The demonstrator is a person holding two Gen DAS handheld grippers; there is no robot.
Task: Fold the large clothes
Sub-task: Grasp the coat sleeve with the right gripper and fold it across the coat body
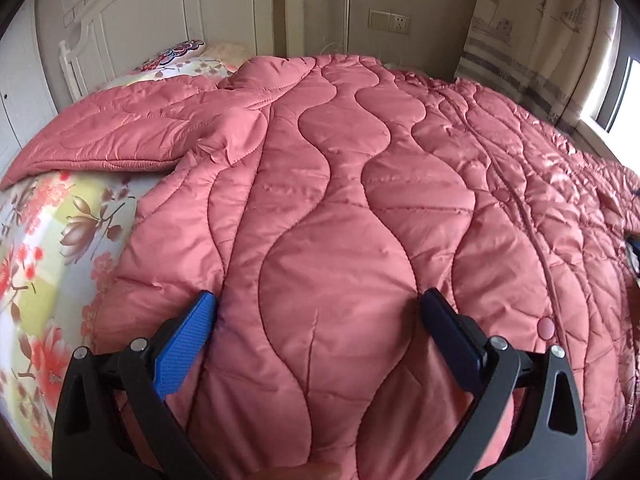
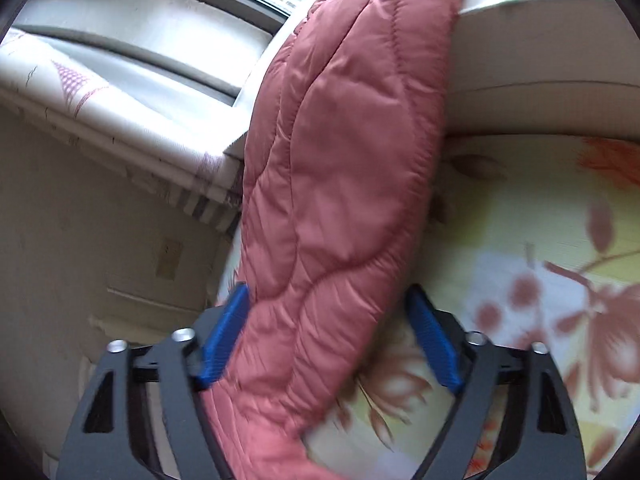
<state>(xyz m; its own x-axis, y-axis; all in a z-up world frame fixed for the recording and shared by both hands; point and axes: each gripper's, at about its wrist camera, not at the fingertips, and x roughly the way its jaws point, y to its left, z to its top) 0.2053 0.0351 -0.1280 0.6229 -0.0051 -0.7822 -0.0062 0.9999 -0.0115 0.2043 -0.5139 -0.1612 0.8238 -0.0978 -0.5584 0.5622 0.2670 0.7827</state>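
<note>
Pink quilted coat [image 1: 340,200] lies beneath the downward-tilted left gripper [image 1: 320,312], jaws apart.

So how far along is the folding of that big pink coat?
Barely begun. Done: the quilted coat lies spread on the flowered bedsheet, one sleeve still flung out. In hand: the right tongs straddle a sleeve, pads not clamped; the left tongs stand open over the coat. Left: every fold.

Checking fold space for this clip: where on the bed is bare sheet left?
Bare floral sheet lies left of the pink quilted coat, below its spread sleeve. Another patch borders the other sleeve. Elsewhere the coat covers the bed.
</note>
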